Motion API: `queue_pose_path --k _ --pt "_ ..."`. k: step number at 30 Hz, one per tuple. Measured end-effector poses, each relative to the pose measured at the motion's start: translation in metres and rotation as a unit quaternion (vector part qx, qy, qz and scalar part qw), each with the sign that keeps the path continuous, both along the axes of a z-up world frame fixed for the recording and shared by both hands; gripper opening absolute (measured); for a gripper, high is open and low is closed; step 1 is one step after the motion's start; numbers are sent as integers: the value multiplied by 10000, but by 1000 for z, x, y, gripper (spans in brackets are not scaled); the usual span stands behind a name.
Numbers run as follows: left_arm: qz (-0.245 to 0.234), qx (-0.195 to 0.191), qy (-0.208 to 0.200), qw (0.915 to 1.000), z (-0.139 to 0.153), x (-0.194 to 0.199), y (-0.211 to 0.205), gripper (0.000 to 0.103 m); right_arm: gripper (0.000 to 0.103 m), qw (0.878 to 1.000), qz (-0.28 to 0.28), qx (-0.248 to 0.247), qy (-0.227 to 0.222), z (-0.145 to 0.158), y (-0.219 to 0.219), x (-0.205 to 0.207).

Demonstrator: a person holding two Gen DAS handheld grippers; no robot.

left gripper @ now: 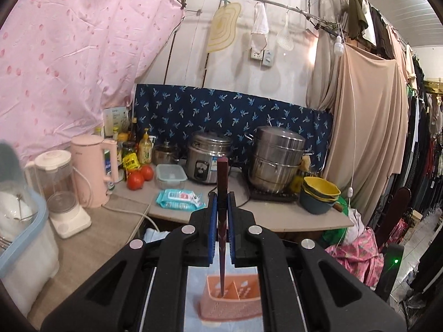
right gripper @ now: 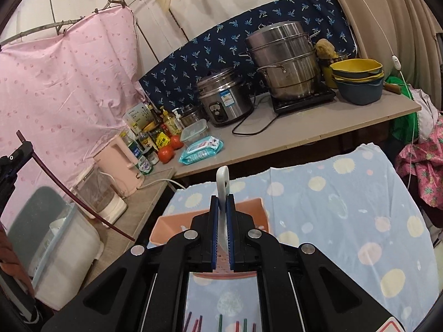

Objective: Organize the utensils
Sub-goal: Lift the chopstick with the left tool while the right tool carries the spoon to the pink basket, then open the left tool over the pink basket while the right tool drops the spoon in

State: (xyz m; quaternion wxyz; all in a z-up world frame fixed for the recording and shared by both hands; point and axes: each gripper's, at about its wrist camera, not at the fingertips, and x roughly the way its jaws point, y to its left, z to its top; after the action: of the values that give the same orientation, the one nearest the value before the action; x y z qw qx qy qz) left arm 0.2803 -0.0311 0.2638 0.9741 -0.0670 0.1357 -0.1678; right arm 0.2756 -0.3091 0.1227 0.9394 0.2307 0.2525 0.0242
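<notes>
My left gripper (left gripper: 222, 196) is shut on a dark red chopstick (left gripper: 222, 171) that stands nearly upright between its blue pads. The chopstick's thin lower tip hangs over the left compartment of a pink slotted utensil holder (left gripper: 241, 304) on the blue dotted cloth. My right gripper (right gripper: 222, 202) is shut on the white handle of a utensil (right gripper: 223, 179), whose working end is hidden below the jaws. It hovers above the same pink holder (right gripper: 171, 227). At the far left of the right wrist view, the left gripper (right gripper: 11, 160) shows with its chopstick (right gripper: 55, 188). Several coloured chopsticks (right gripper: 220, 322) lie on the cloth.
Behind the cloth-covered table (right gripper: 360, 207), a counter carries a rice cooker (left gripper: 206, 160), a steel steamer (left gripper: 277, 160), stacked bowls (left gripper: 319, 193), a wipes pack (left gripper: 178, 197), tomatoes (left gripper: 139, 177), bottles, a pink kettle (left gripper: 92, 166) and a blender (left gripper: 62, 191). A lidded dish bin (left gripper: 25, 243) stands at left.
</notes>
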Motion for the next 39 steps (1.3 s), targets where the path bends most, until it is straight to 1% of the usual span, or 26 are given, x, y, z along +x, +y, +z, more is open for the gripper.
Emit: queue_pose_path --k 3,6,8,11,14,17,18,19,23,25,31,39 --pt "14 -9 75 10000 -6 19 -6 7 6 9999 39 120 38 -9 -2 21" --pt "-8 38 313 9995 -25 38 -12 7 6 9997 29 171 196 -22 -3 36" --pt "-7 111 444 9990 -41 44 -16 7 6 9994 10 134 325 -31 -3 44" --pt "16 249 643 9976 -63 54 -21 7 6 9986 -7 109 508 -47 -3 50" --pt "10 256 850 9961 -79 62 -20 7 6 9980 -41 43 623 -59 -2 53" --pt "-21 267 963 9950 -91 63 -19 8 12 9978 -131 -23 647 -65 -2 51" --pt "5 272 956 9950 -92 62 -18 8 12 9979 -209 -78 607 -64 -1 48" --pt "83 304 949 9950 -95 59 -17 12 14 9979 -227 -132 593 -64 1 46" --pt "227 379 929 9947 -100 49 -12 37 21 9981 -223 -129 563 -61 2 37" --pt "271 415 962 9941 -103 42 -7 41 22 9981 -202 -165 562 -59 4 28" --pt "348 464 1099 9922 -117 16 9 41 29 9971 -183 -416 614 -58 14 -13" --pt "401 582 1487 9864 -152 -22 27 42 29 9935 -253 -746 824 -65 19 -72"
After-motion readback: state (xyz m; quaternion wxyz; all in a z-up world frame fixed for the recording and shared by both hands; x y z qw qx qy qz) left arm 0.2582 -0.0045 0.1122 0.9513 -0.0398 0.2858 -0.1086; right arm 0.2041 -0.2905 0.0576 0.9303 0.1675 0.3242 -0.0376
